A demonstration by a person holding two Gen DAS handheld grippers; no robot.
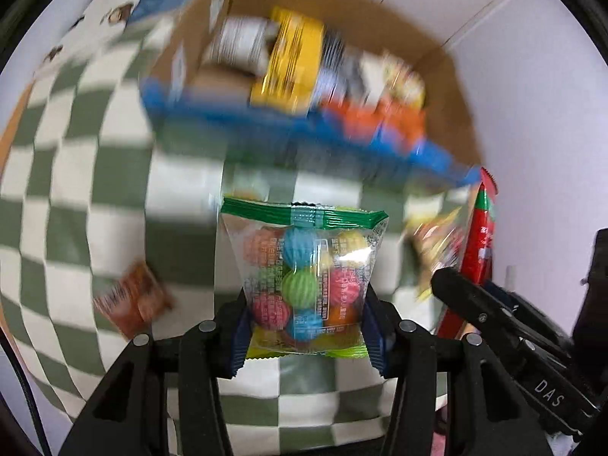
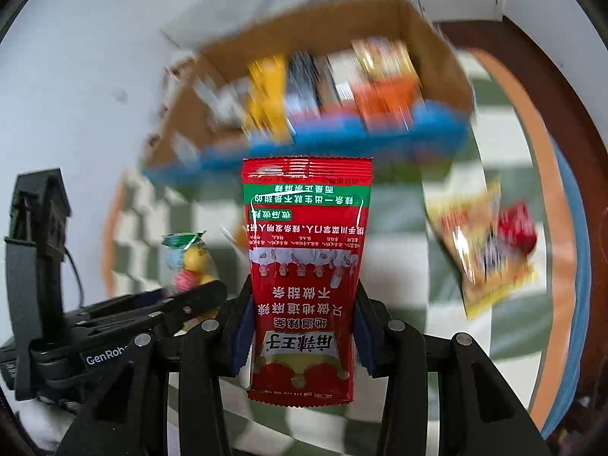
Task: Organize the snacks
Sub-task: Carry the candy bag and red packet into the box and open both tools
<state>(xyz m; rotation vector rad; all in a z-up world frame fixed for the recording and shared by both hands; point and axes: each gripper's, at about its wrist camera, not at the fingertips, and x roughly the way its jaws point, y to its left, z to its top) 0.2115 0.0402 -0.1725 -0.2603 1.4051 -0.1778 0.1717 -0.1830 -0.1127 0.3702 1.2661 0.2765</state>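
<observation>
Fingers of the left gripper (image 1: 307, 326) are closed against both side edges of a clear candy bag (image 1: 304, 277) with a green top seal, holding it upright; coloured ribbed balls show through the film. Fingers of the right gripper (image 2: 302, 328) are likewise pressed onto the sides of a red snack packet (image 2: 304, 266), which stands upright between them with its printed lettering upside down to the camera. Both packets hang clear of the worktop (image 1: 76, 190), which is covered by a green-and-white checked cloth. The two grippers are near each other: the right one appears at the right edge of the left wrist view with its red packet seen edge-on, and the left one appears at the lower left of the right wrist view with the candy bag above it. Loose on the cloth lie a brown-orange packet (image 1: 133, 300) to the left of the candy bag, and a yellow packet (image 2: 475, 250) with a small red packet (image 2: 518, 228) beside it to the right of the red snack packet. Farther off stands an open cardboard box (image 1: 452, 87) with a blue front edge, holding several snack packs, among them a yellow one (image 1: 292, 60) and an orange one (image 1: 380, 121); motion blur hides their details.
</observation>
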